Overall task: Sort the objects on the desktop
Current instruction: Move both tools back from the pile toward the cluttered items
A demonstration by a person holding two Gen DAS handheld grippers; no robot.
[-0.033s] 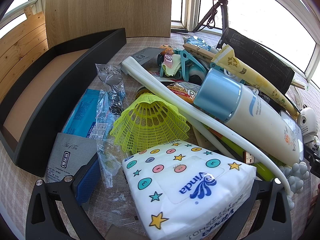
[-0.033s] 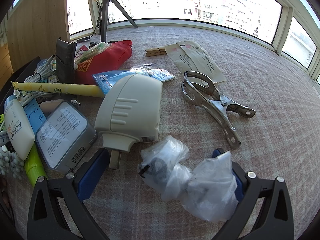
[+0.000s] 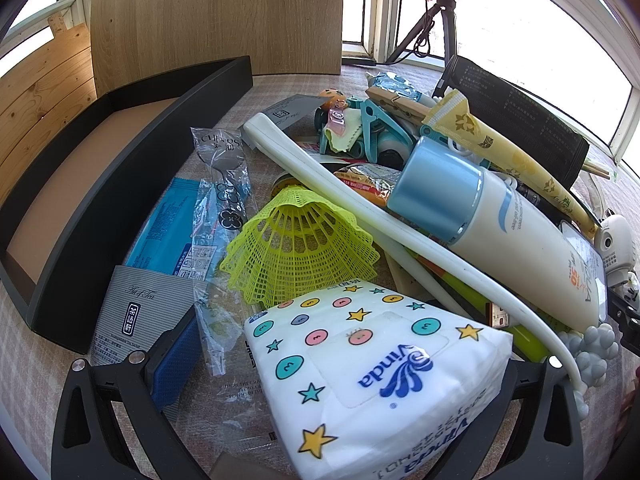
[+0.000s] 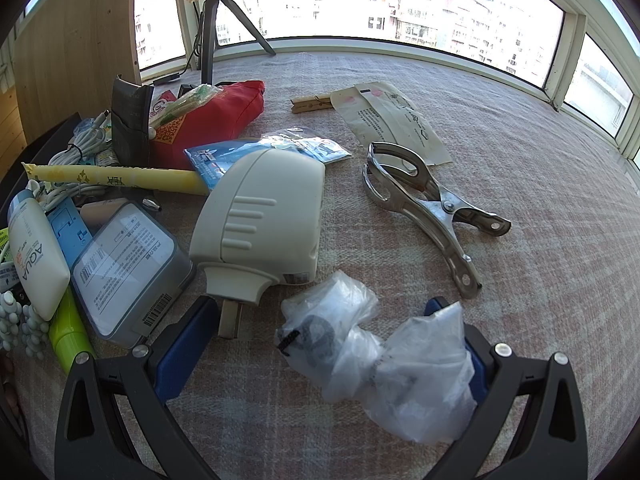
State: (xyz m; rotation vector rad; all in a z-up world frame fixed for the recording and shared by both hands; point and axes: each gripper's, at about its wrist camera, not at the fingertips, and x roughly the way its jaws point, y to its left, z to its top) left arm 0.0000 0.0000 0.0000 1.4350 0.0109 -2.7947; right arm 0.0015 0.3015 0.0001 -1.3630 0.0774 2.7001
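Both tongs spread wide: left tongs [image 3: 328, 364] straddling the Vinda tissue pack [image 3: 372, 376] beside the black tray [image 3: 132, 184], right tongs [image 4: 320, 344] around a crumpled plastic bag [image 4: 384, 356] on the desk. Risk: soft pack squashing, nudging the yellow shuttlecock [image 3: 300, 248]; slippery bag sliding free.

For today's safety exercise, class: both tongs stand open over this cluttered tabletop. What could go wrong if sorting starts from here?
1. The left tongs straddle the tissue pack; closing might also snag the clear spoon wrapper beside it.
2. The sunscreen tube lies across the white handle, so lifting either could shift the pile.
3. The crumpled plastic bag between the right tongs looks soft and may slip out.
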